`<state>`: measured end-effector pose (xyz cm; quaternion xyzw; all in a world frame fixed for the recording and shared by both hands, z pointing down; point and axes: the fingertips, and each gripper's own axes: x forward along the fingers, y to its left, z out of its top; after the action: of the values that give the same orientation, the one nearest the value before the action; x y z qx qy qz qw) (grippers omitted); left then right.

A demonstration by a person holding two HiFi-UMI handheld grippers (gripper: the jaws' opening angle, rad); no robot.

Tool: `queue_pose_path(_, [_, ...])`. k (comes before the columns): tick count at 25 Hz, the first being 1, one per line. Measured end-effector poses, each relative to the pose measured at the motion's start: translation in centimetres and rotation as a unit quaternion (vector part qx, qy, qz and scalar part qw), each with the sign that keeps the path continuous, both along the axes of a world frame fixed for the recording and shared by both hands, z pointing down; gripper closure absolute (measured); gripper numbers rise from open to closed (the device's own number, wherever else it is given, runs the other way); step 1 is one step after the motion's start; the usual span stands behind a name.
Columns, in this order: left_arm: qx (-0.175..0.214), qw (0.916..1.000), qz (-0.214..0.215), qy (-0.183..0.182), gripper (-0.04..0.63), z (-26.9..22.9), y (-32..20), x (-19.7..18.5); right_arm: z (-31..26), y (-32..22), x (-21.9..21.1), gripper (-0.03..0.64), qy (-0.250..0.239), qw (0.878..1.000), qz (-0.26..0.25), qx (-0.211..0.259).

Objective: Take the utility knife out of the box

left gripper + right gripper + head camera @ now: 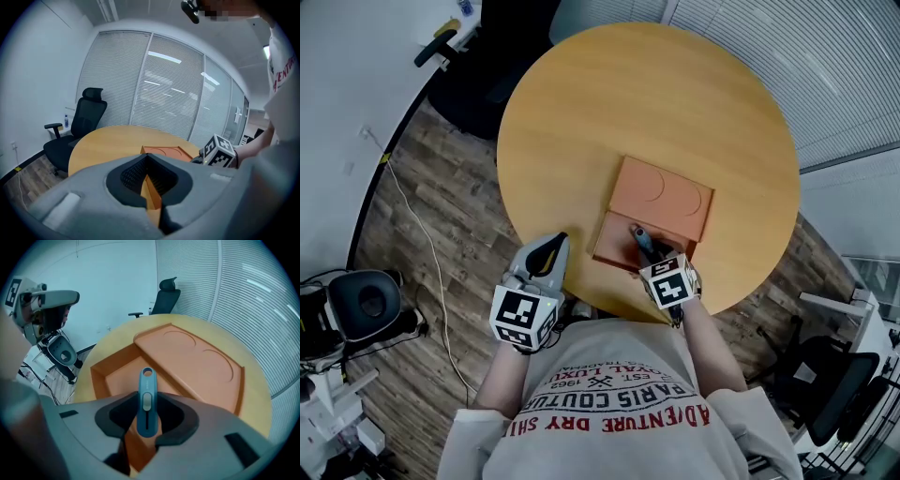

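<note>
An orange box stands open near the front edge of a round wooden table [675,103]. Its shallow tray [611,246] [117,373] lies nearest me, and its lid [666,195] [197,359] lies flat behind it. My right gripper [652,253] [146,414] is shut on a blue utility knife [643,240] [146,401]. It holds the knife over the tray, slider up and hanging-hole end pointing away. My left gripper [551,247] [147,158] hovers at the table's near-left edge, to the left of the box [164,151]. It is shut and holds nothing.
A black office chair [469,84] [84,122] [166,298] stands beyond the table's far-left side. Slatted blinds [825,66] run behind the table. A cable [427,244] trails over the wood floor, and grey equipment [356,305] stands at the left.
</note>
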<state>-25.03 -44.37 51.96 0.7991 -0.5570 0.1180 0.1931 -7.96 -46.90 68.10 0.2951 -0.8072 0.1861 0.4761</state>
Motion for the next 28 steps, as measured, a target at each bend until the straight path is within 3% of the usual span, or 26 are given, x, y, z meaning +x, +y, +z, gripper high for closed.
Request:
queue_pose_path(7, [0.018,0.9996,0.018,-0.006,0.600,-1.3,2.2,0.8,-5.0,1.3,-0.3,0.485,-0.052,0.996,0.023,0.065])
queue_pose_path(16, [0.047,0.9979,0.042,-0.013,0.600,-3.5,4.8,1.4,-12.4,3.1,0.3,0.485,-0.109,0.982,0.061,0.143])
queue_pose_path(21, [0.076,0.9952,0.058,-0.020,0.600,-5.5,5.8,1.6,-16.5,4.5,0.4,0.485,-0.155,0.965,0.094,0.191])
queue_pose_path(28, [0.115,0.9908,0.066,-0.026,0.600,-8.6,7.1,2.3,-22.0,6.7,2.4,0.485,-0.213,0.931,0.136,0.263])
